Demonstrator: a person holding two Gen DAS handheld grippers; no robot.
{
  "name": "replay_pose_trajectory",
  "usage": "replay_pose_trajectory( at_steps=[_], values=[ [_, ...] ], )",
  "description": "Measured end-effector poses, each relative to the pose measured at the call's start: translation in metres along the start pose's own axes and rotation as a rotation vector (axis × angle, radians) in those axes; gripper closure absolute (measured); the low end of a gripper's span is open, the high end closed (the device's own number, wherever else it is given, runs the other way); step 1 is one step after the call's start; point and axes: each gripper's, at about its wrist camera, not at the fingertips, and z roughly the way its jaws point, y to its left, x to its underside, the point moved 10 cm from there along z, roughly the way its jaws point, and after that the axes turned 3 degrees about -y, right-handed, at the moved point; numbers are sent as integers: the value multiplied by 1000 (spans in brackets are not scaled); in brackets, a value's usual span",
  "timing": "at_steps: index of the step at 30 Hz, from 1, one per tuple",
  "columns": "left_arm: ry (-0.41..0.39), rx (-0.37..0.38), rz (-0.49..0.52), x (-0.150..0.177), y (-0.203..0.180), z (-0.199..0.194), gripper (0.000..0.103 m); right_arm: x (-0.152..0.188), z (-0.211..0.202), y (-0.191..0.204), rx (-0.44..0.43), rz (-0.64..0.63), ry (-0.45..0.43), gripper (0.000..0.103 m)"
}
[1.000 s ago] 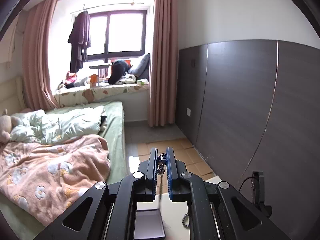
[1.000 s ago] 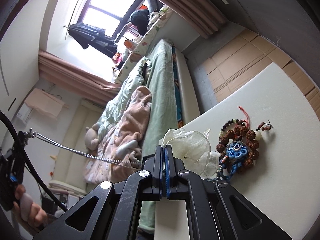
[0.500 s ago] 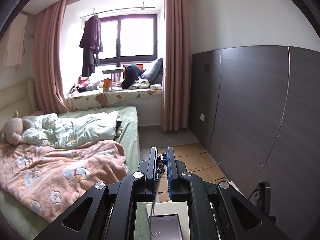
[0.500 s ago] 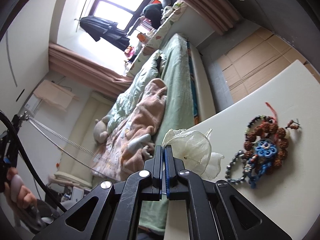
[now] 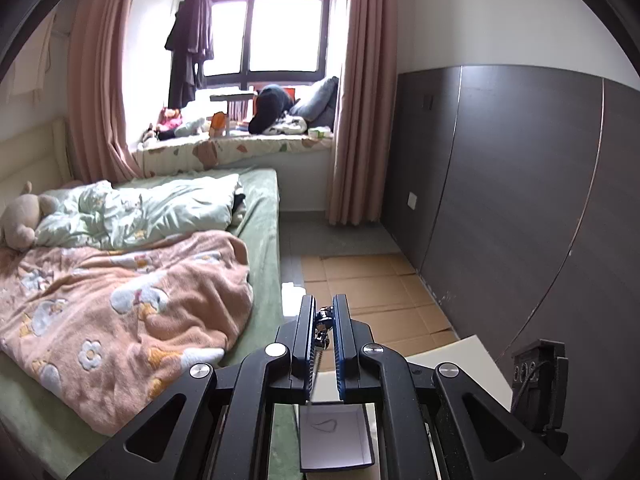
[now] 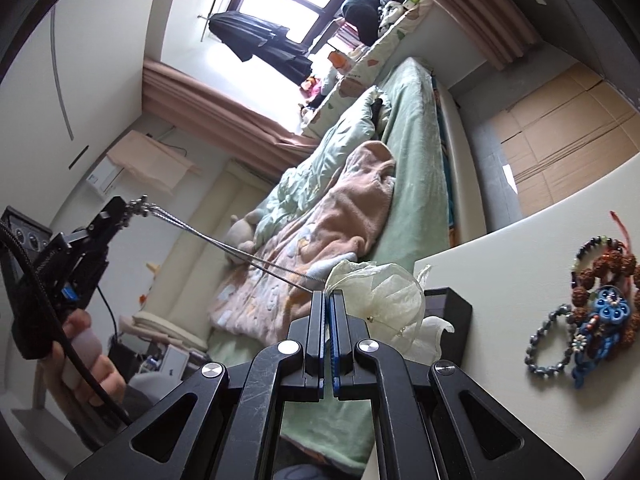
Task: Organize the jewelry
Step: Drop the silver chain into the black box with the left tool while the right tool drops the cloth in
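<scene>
Currently logged:
- L gripper point(image 5: 323, 317): fingers nearly together, clamped on clasp end of silver chain point(image 5: 321, 330); held high, chain hangs straight down between fingers.
- Same L gripper seen from R wrist cam point(image 6: 116, 214): up and far left of R tongs, chain end poking past its tip.
- Silver chain point(image 6: 224, 246): stretched taut as doubled strand from L tongs down to tip of R tongs.
- R gripper point(image 6: 328, 300): fingers pressed together at tip, chain running in at their left edge; shut on chain or only touching it, cannot tell.
- Open box, white inside point(image 5: 336, 440): directly below L tongs; loose loop of chain lying on its floor.
- Dark box point(image 6: 448, 312): just right of R tongs, behind sheer pouch.
- Sheer cream pouch point(image 6: 384, 300): just ahead-right of R tongs, crumpled.
- Bead bracelets w/ blue flower charm point(image 6: 600, 304): heaped far right of R tongs, on white tabletop point(image 6: 500, 272).
- Grey bead bracelet point(image 6: 550, 344): touching near edge of that heap.
- Bed w/ pink blanket point(image 5: 120, 300): left of L tongs.
</scene>
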Motion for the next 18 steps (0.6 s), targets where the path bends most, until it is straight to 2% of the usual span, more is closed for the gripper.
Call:
replay_pose_trajectory(
  at_steps=[5, 8, 9, 11, 13, 18],
  values=[
    [34, 4, -12, 14, 3, 11, 95, 12, 29, -7, 21, 18, 47, 99],
    [48, 11, -8, 20, -2, 14, 95, 20, 48, -18, 92, 28, 82, 98],
    [52, 14, -8, 22, -3, 16, 95, 25, 56, -22, 104, 30, 113, 92],
    [60, 23, -10, 26, -6, 19, 95, 31, 65, -26, 107, 51, 158, 53],
    [73, 32, -12, 32, -9, 23, 95, 30, 62, -31, 123, 62, 143, 46],
    [131, 62, -18, 54, -21, 40, 94, 16, 39, -43, 147, 81, 104, 46]
  ],
)
